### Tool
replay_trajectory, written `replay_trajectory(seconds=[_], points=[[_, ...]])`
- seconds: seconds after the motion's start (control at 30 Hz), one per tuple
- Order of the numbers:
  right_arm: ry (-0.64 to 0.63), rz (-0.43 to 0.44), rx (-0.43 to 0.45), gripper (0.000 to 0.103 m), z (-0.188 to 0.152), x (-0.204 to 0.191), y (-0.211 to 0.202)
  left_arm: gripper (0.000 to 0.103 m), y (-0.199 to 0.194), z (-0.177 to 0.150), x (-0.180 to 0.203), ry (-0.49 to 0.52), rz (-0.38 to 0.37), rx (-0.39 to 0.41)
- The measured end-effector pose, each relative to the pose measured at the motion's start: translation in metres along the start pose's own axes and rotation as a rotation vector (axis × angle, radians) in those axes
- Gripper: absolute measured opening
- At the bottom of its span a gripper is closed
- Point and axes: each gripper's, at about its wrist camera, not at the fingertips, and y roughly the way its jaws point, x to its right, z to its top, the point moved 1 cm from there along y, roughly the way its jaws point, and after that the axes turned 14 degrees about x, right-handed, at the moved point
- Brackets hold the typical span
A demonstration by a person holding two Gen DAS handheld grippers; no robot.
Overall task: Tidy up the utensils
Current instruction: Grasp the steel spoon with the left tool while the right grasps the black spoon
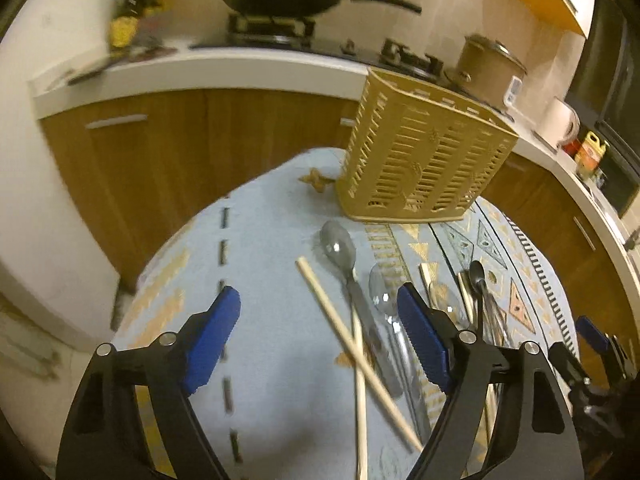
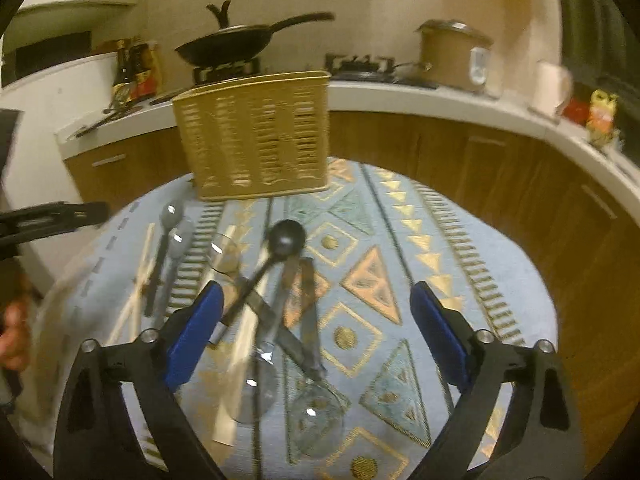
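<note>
A tan slotted utensil holder (image 1: 420, 164) stands at the far side of a round table with a blue patterned cloth (image 1: 272, 232); it also shows in the right wrist view (image 2: 256, 136). Loose utensils lie in front of it: a grey spoon (image 1: 340, 248), two crossed wooden chopsticks (image 1: 352, 344), a clear spoon (image 1: 384, 300) and a black spoon (image 2: 284, 240) over flat metal handles (image 2: 304, 320). My left gripper (image 1: 320, 320) is open above the chopsticks and spoons. My right gripper (image 2: 316, 320) is open above the black spoon's pile. Both are empty.
Behind the table runs a white counter with wooden cabinets (image 1: 160, 140), a stove with a black wok (image 2: 236, 44), a brown pot (image 2: 452, 52), bottles (image 2: 136, 68) and a white kettle (image 1: 564, 120). The table edge drops off left and right.
</note>
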Motion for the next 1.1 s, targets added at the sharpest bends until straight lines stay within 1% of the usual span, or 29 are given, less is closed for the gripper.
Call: replay_trajectory(seconds=[0.07, 0.1, 0.17, 0.23, 0.33, 0.37, 0.43, 0.53, 0.67, 0.73, 0.83, 0.97, 1.0, 1.07, 1.1], points=[[0.052, 0.066, -0.087, 0.079, 0.014, 0.005, 0.018, 0.072, 0.018, 0.007, -0.002, -0.018, -0.037, -0.067], [0.07, 0.087, -0.126, 0.078, 0.018, 0.007, 0.026, 0.072, 0.03, 0.01, -0.003, -0.032, -0.06, -0.107], [0.128, 0.133, -0.232, 0.065, 0.027, 0.013, 0.054, 0.068, 0.048, 0.013, -0.005, -0.07, -0.092, -0.172], [0.174, 0.143, -0.291, 0.064, 0.031, 0.019, 0.074, 0.067, 0.062, 0.016, -0.005, -0.082, -0.098, -0.205], [0.26, 0.173, -0.369, 0.064, 0.036, 0.029, 0.106, 0.066, 0.079, 0.021, -0.003, -0.059, -0.078, -0.223], [0.288, 0.179, -0.395, 0.064, 0.036, 0.032, 0.115, 0.064, 0.085, 0.023, -0.002, -0.056, -0.076, -0.231], [0.336, 0.187, -0.44, 0.064, 0.034, 0.034, 0.13, 0.062, 0.094, 0.025, -0.003, -0.063, -0.072, -0.247], [0.329, 0.176, -0.466, 0.064, 0.033, 0.029, 0.143, 0.061, 0.107, 0.027, -0.005, -0.071, -0.057, -0.26], [0.285, 0.162, -0.467, 0.063, 0.032, 0.02, 0.149, 0.059, 0.119, 0.029, -0.006, -0.073, -0.048, -0.276], [0.269, 0.146, -0.46, 0.063, 0.031, 0.019, 0.15, 0.059, 0.123, 0.03, -0.003, -0.062, -0.046, -0.28], [0.278, 0.136, -0.473, 0.063, 0.03, 0.021, 0.154, 0.058, 0.127, 0.03, 0.002, -0.039, -0.03, -0.291], [0.264, 0.126, -0.494, 0.06, 0.031, 0.024, 0.155, 0.056, 0.131, 0.03, 0.012, 0.005, 0.01, -0.295], [0.261, 0.126, -0.496, 0.06, 0.032, 0.024, 0.156, 0.055, 0.133, 0.03, 0.015, 0.023, 0.031, -0.295], [0.245, 0.121, -0.503, 0.059, 0.033, 0.021, 0.158, 0.048, 0.134, 0.029, 0.02, 0.051, 0.061, -0.292], [0.239, 0.119, -0.504, 0.058, 0.032, 0.018, 0.16, 0.047, 0.135, 0.029, 0.022, 0.065, 0.075, -0.29]])
